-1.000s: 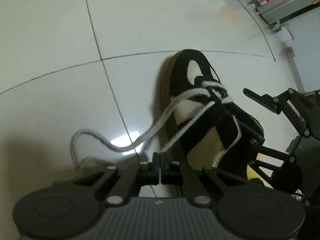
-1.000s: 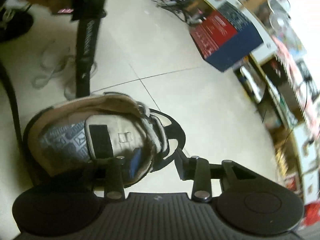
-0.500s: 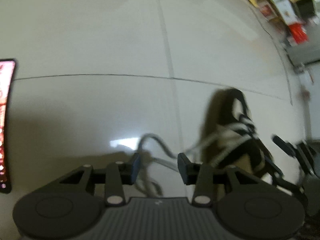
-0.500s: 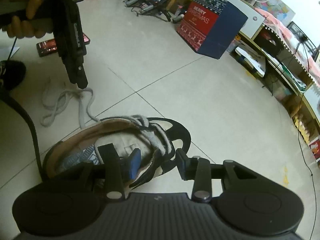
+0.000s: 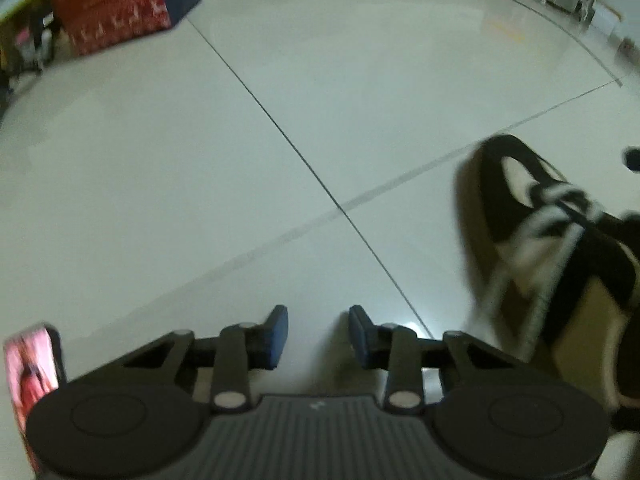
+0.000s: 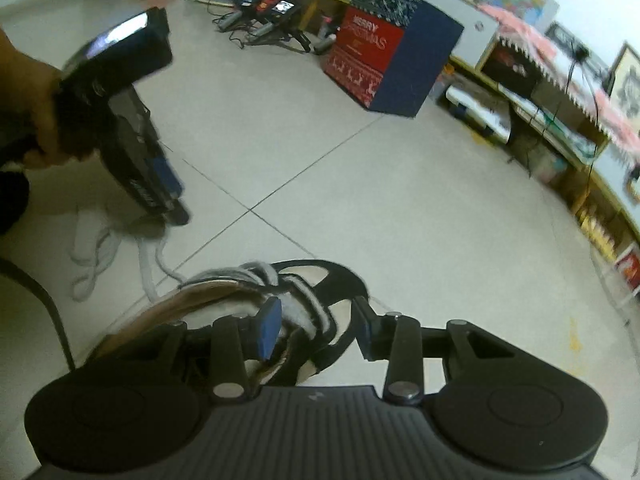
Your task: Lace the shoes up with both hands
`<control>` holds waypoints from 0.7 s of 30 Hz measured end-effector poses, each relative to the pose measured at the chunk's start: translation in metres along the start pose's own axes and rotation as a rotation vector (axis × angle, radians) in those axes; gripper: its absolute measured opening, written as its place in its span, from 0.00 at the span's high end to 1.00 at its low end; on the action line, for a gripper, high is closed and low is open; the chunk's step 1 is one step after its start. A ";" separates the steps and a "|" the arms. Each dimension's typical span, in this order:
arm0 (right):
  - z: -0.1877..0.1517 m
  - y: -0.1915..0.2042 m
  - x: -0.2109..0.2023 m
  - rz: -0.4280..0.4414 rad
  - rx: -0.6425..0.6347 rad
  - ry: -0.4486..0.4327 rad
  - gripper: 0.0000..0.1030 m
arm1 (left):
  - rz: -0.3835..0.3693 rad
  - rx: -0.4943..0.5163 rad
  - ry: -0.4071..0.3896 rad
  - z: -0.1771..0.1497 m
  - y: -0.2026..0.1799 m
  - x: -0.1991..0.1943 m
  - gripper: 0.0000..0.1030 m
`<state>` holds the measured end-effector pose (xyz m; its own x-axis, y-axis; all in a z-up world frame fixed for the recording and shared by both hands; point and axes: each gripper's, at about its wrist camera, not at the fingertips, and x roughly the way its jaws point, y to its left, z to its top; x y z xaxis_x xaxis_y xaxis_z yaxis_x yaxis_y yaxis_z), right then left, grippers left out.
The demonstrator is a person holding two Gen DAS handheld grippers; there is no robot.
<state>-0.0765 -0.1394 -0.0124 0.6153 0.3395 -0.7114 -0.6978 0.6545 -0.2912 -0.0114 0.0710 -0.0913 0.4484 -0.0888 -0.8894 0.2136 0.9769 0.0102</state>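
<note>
On the far left of the right wrist view, a hand (image 6: 38, 120) holds the left gripper (image 5: 318, 332) by its black handle. Its two fingers with blue pads are spread apart and hold nothing, just above the smooth, shiny floor tiles (image 5: 280, 80). Below it, the fluffy white lace (image 6: 100, 256) lies in loose loops on the floor, and one end runs to the shoe (image 6: 296, 300). The shoe is black and cream with a soft, fuzzy top, and it sits on the floor between the two grippers. The right gripper (image 6: 316, 328) is right over the shoe. Its fingers are spread wide too, and I cannot tell if they touch it. Far back stands a big square box (image 6: 384, 56), red and dark blue.
</note>
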 end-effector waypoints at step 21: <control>-0.002 0.001 0.000 -0.008 -0.029 -0.017 0.60 | -0.021 -0.391 0.081 0.022 0.082 -0.001 0.61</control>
<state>-0.0780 -0.1401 -0.0144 0.6269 0.3454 -0.6983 -0.7027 0.6377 -0.3155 0.0245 0.1473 -0.0793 0.3739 -0.1096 -0.9209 -0.1312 0.9767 -0.1696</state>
